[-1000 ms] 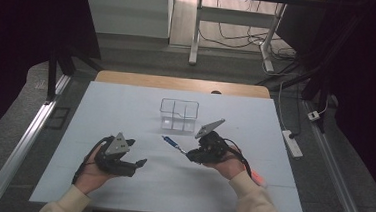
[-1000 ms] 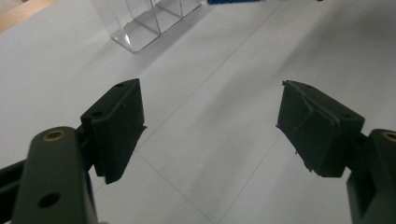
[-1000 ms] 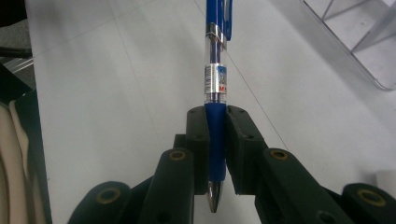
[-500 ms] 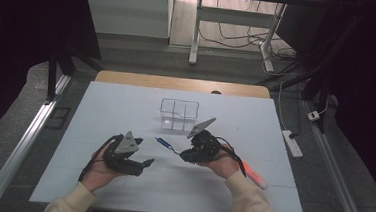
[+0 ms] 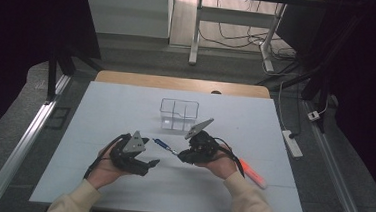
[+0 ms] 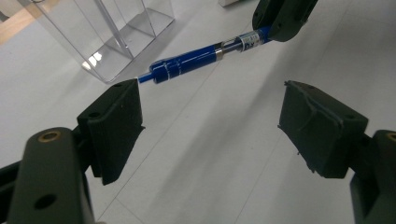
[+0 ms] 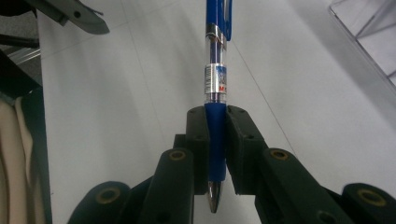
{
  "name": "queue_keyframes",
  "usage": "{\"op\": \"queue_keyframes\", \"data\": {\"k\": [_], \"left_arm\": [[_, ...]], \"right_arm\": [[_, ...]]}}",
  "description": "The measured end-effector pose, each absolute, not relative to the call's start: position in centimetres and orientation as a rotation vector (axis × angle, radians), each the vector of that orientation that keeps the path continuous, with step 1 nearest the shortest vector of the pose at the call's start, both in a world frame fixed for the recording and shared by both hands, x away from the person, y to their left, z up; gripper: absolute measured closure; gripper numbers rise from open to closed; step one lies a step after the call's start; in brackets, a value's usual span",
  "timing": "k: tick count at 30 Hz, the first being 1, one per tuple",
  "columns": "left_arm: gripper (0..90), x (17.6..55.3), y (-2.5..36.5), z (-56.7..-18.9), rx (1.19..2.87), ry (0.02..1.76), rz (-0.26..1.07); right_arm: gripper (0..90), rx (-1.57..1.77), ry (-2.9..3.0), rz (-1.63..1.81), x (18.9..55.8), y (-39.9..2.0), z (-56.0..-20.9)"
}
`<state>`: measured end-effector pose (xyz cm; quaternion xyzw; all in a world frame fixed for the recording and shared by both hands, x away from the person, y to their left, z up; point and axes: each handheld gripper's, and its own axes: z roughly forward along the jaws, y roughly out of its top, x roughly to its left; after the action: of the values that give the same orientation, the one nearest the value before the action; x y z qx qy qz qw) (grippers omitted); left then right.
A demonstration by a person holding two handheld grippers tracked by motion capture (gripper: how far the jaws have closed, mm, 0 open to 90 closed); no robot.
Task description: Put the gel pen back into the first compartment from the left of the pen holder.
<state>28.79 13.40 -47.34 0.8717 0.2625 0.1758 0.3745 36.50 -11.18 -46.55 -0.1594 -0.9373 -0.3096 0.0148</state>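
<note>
Since a second ago, the left gripper (image 5: 148,162) has slid inward toward the blue pen (image 5: 163,145), its jaws spread wide with nothing between them. Across from it, the right gripper (image 7: 217,135) pinches the pen by its rubber grip, the tip poking back toward the hand, the cap end held out above the white table (image 5: 100,110). From above, the pen's grip is hidden inside the jaws. Close behind stands a clear divided box (image 5: 178,114); an orange marker (image 5: 251,173) lies partly behind the right wrist.
</note>
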Motion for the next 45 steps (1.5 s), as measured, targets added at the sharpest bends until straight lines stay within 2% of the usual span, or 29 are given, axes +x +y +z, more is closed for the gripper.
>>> {"op": "queue_keyframes", "data": {"k": [11,23,26,32,37,45], "left_arm": [[22.3,29.2,11.9,-47.3,2.311,0.565,0.476],[32.7,29.7,10.2,-47.9,2.426,0.443,0.474],[37.4,29.8,9.9,-48.2,2.456,0.424,0.502],[52.8,29.7,9.6,-48.6,2.492,0.373,0.525],[55.4,29.6,9.3,-48.8,2.518,0.361,0.549],[70.5,29.6,9.1,-49.0,2.559,0.281,0.505]], "right_arm": [[79.8,-0.454,-2.904,-0.921,36.6,-10.1,-46.8],[79.8,-0.397,-2.887,-0.878,36.5,-9.4,-47.2],[79.8,-0.379,-2.878,-0.886,36.4,-9.4,-47.2],[79.8,-0.358,-2.865,-0.887,36.3,-9.3,-47.1],[79.8,-0.366,-2.840,-0.891,36.1,-9.2,-46.9],[79.1,-0.334,-2.816,-0.920,36.0,-9.2,-46.7]]}}
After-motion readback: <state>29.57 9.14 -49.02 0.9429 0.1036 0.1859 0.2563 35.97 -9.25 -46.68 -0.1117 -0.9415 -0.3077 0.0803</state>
